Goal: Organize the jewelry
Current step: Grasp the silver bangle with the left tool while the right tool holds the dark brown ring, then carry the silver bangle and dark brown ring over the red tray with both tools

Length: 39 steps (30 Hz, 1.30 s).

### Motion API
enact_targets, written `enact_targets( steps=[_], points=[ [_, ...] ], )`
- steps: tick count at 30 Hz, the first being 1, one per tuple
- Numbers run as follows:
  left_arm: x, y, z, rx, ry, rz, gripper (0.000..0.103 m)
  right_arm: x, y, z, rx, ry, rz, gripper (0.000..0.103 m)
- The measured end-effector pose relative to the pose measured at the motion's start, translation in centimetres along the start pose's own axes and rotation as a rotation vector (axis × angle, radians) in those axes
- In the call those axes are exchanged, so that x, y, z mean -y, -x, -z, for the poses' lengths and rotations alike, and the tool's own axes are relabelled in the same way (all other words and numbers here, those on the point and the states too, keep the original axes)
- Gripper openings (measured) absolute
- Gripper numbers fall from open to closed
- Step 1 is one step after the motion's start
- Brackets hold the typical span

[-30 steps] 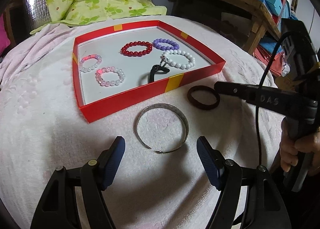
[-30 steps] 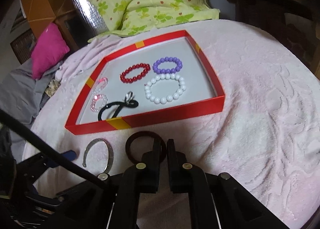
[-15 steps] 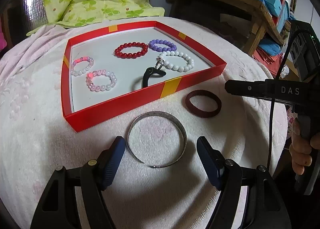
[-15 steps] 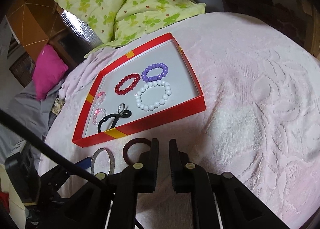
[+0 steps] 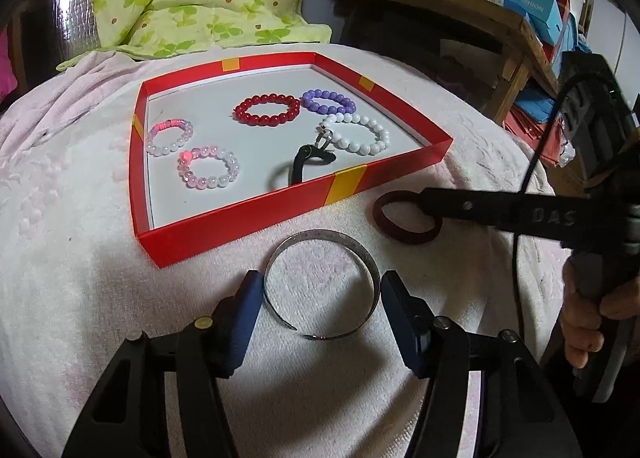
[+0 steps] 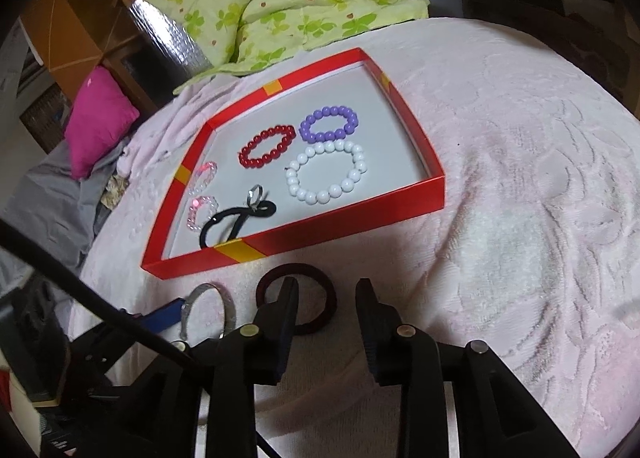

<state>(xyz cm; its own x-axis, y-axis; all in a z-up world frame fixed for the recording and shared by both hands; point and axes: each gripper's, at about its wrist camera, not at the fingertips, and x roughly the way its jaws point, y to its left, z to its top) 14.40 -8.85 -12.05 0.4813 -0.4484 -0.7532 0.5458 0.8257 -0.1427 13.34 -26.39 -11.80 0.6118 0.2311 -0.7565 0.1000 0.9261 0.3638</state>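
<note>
Five bead bracelets and a hair tie lie in the tray. Before it, on the towel, cuff bangle left, ring bangle right.

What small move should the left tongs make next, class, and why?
Probably close the left tongs on the silver cuff bracelet. Both pads already flank it, open, on the pink towel, outside the red tray that holds the beaded bracelets; closing would secure it for lifting.
</note>
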Motion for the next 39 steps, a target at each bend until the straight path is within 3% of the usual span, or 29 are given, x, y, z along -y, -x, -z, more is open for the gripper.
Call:
enact_targets(
  steps=[5,7,14,20,28,39],
  points=[
    [-0.1,0.5,0.1,0.001,0.005,-0.02,0.062,-0.6,-0.6,0.3,0.0,0.07,0.042,0.031],
    [-0.1,0.9,0.2,0.001,0.004,-0.035,0.062,-1.2,-0.6,0.5,0.0,0.116,0.068,0.006],
    [-0.6,2.1,0.2,0.016,0.026,-0.05,0.062,-2.6,0.5,0.8,0.032,0.188,0.086,0.006],
    [-1.3,3.1,0.2,0.024,0.05,-0.057,0.062,-2.5,2.4,0.4,0.088,0.155,0.068,0.006],
    [-2.3,4.5,-0.1,0.047,0.083,-0.07,0.062,-2.3,3.0,0.1,0.093,0.106,0.055,0.006],
    [-4.9,6.5,-0.3,0.092,0.141,-0.151,0.062,-4.2,3.1,-0.4,0.125,0.054,0.009,0.006]
  ],
)
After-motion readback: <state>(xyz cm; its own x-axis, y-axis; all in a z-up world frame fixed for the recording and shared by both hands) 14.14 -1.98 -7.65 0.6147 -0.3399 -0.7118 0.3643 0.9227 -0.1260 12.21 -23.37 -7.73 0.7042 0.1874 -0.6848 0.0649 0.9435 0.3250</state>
